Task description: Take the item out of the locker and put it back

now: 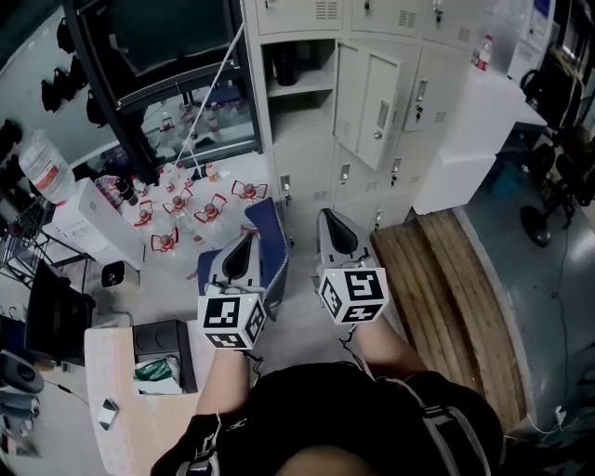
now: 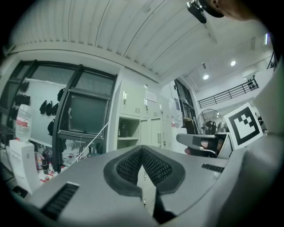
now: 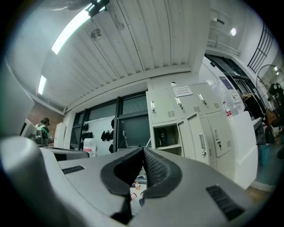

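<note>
- While you hold both tools roughly level, your left gripper (image 2: pixel 142 148) is clenched, pads together with nothing between them.
- Your right gripper (image 3: pixel 143 150) is likewise clamped empty.
- Ahead of both, well apart, a dark item (image 3: pixel 163 137), possibly a bottle, stands in the open compartment of the locker (image 1: pixel 372 19).

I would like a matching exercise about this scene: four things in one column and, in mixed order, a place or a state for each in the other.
Things
1 dark container
2 locker door
3 right gripper
4 planks

Place or state
a shut, empty
b on the floor
c swung open
d on a locker shelf

Pairs: 1-d, 2-c, 3-a, 4-b
</note>
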The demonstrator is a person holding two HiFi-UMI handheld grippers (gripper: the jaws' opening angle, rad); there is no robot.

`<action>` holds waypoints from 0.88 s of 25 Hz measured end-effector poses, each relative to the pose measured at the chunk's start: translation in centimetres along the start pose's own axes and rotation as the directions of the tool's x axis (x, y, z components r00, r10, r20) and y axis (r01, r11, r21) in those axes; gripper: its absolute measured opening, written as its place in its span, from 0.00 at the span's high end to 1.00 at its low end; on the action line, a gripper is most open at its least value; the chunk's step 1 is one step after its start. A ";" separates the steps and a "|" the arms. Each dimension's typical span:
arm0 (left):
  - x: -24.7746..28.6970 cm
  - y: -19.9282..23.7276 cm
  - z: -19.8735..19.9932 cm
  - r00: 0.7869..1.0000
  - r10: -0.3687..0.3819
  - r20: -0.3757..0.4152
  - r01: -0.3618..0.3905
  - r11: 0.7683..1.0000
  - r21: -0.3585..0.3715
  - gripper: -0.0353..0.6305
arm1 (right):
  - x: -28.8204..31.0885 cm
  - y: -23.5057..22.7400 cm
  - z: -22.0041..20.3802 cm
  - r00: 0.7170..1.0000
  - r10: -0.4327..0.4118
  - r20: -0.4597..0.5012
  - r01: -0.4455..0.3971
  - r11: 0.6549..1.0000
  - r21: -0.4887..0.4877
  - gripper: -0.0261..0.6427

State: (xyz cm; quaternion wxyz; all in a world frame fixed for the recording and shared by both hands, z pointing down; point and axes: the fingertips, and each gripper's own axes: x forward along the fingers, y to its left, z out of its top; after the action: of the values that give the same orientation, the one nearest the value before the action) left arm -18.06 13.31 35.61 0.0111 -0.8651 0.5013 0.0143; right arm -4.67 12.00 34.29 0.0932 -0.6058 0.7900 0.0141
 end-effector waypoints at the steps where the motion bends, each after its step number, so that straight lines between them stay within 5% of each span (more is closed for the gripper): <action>1: 0.2 -0.4 -0.1 1.000 0.000 0.002 0.000 1.000 0.000 0.93 | -0.1 -0.5 0.0 1.000 0.000 0.000 0.000 1.000 -0.001 0.94; 22: 8.5 -4.3 -3.2 0.998 -0.068 0.000 0.068 0.998 0.013 0.93 | 1.7 -8.5 -2.8 0.998 -0.053 -0.015 0.053 0.998 -0.019 0.94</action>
State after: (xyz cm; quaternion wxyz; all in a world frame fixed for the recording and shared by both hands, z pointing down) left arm -10.05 7.97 38.51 0.0174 -0.8814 0.4718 0.0108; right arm 2.67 7.72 37.52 0.0820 -0.6275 0.7741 0.0141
